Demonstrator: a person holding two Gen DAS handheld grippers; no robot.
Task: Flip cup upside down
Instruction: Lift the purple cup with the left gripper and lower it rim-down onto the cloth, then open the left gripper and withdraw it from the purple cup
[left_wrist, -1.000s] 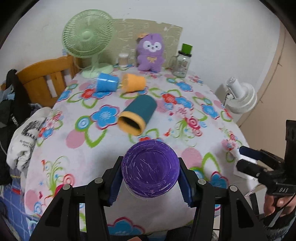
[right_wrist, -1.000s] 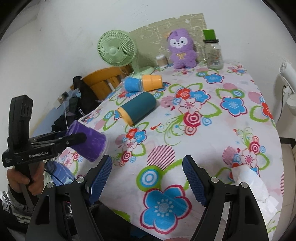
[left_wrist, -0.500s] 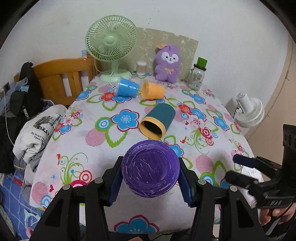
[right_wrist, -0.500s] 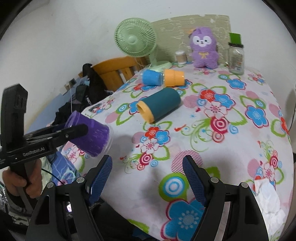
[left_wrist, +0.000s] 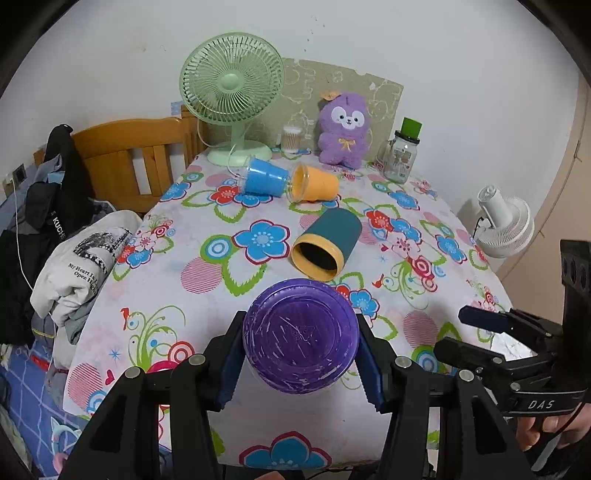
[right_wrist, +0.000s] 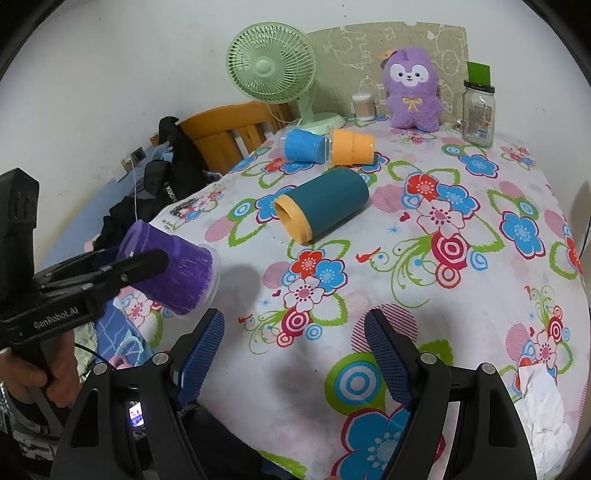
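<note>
1. Left gripper (left_wrist: 300, 363): its blue-padded fingers (left_wrist: 231, 363) are closed on the sides of the purple cup (left_wrist: 300, 334); the cup's flat base faces the left wrist camera
2. From the right wrist view the purple cup (right_wrist: 168, 269) is held in the air, tilted, base up toward the left and clear rim down toward the right, over the near left edge of the bench (right_wrist: 406, 295); it does not touch the cloth
3. Right gripper (right_wrist: 295, 350): fingers (right_wrist: 201, 352) spread wide apart, nothing between them, hanging over the near part of the flowered cloth
4. In the left wrist view the right gripper (left_wrist: 476, 332) shows at the right edge, held in a hand (left_wrist: 550, 430)
5. Teal cup (left_wrist: 327, 242) with a yellow rim lies on its side at mid-bench, mouth toward the cameras, well apart from the purple cup
6. Farther back a blue cup (left_wrist: 264, 180) and an orange cup (left_wrist: 316, 184) lie on their sides, mouths touching or nearly so
7. At the back edge by the wall: green fan (left_wrist: 232, 86), purple plush toy (left_wrist: 345, 129), glass jar (left_wrist: 400, 158) with a green lid
8. Crumpled white paper (right_wrist: 535, 402) lies at the near right of the bench
9. Left of the bench: a wooden headboard (left_wrist: 133, 158), with dark clothing (left_wrist: 55, 206) heaped below it
</note>
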